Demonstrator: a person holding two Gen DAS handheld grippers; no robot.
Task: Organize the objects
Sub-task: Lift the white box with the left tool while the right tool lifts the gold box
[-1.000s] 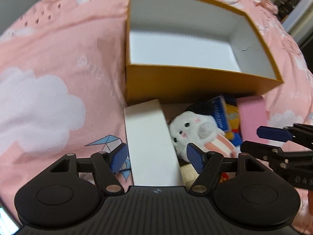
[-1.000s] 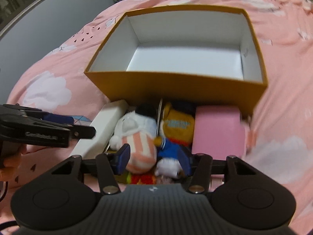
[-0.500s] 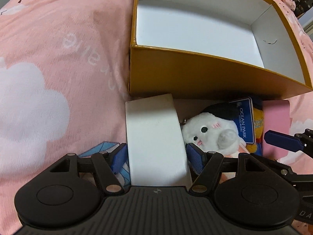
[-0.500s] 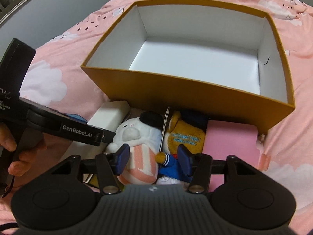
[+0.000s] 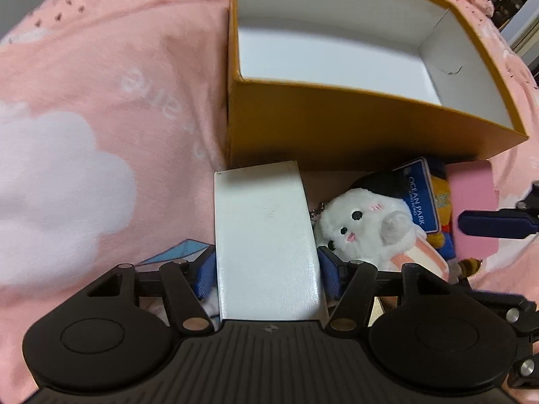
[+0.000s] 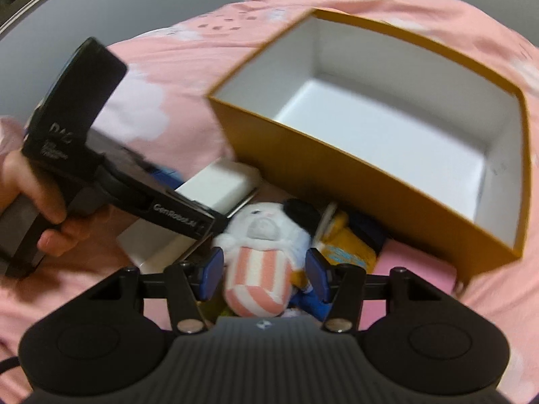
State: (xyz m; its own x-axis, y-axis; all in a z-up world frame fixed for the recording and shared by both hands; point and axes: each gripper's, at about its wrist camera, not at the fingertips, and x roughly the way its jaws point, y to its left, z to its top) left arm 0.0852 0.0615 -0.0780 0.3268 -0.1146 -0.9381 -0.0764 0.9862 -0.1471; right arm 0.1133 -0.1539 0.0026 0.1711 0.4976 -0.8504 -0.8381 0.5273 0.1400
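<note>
An open yellow box (image 5: 353, 128) with a white, empty inside lies on the pink bedspread; it also shows in the right wrist view (image 6: 337, 175). In front of it lie a white box (image 5: 266, 235), a white plush with a striped body (image 5: 367, 225), a yellow-and-blue plush with an Ocean Park tag (image 5: 421, 198) and a pink box (image 5: 475, 215). My left gripper (image 5: 267, 271) has its pads against both sides of the white box. My right gripper (image 6: 264, 277) is open, its fingers either side of the white plush (image 6: 262, 252) without squeezing it.
The pink bedspread (image 5: 84, 134) with white clouds surrounds everything. A blue paper origami piece (image 5: 175, 252) lies left of the white box. The left gripper's body and the hand holding it (image 6: 67, 168) fill the left of the right wrist view.
My left gripper moved forward and its pads closed in on the white box. My right gripper moved left over the white plush, which now sits between its fingers.
</note>
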